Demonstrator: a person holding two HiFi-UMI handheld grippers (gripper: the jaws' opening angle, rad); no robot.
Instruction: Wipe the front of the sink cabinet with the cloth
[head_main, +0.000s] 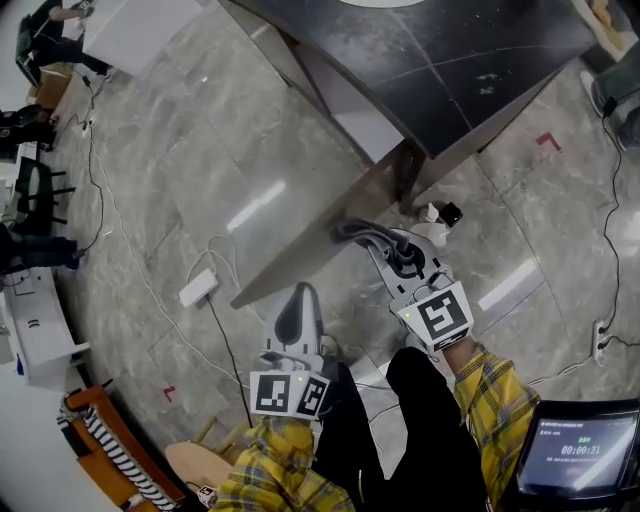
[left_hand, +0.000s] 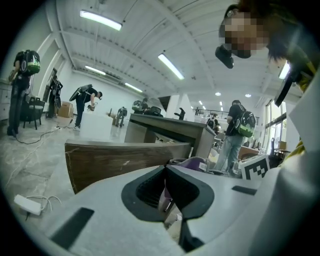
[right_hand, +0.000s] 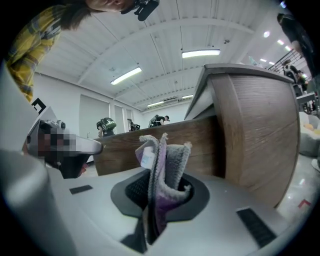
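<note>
The sink cabinet has a dark top (head_main: 450, 60) and a brown wooden front (head_main: 330, 225), which stands tall at the right in the right gripper view (right_hand: 260, 130). My right gripper (head_main: 383, 243) is shut on a grey and purple cloth (head_main: 353, 231), close to the wooden front. In its own view the cloth (right_hand: 165, 150) stands up folded between the jaws of the right gripper (right_hand: 162, 187). My left gripper (head_main: 298, 308) hovers lower left, jaws shut and empty. In the left gripper view (left_hand: 165, 172) the wooden panel (left_hand: 120, 162) and the cloth (left_hand: 195, 162) lie ahead.
A white power strip (head_main: 197, 287) and cables lie on the grey tiled floor left of the cabinet. Small white and black items (head_main: 440, 213) sit at the cabinet's corner. A screen (head_main: 580, 450) is at bottom right, a wooden seat (head_main: 110, 440) at bottom left. People stand far off (left_hand: 85, 102).
</note>
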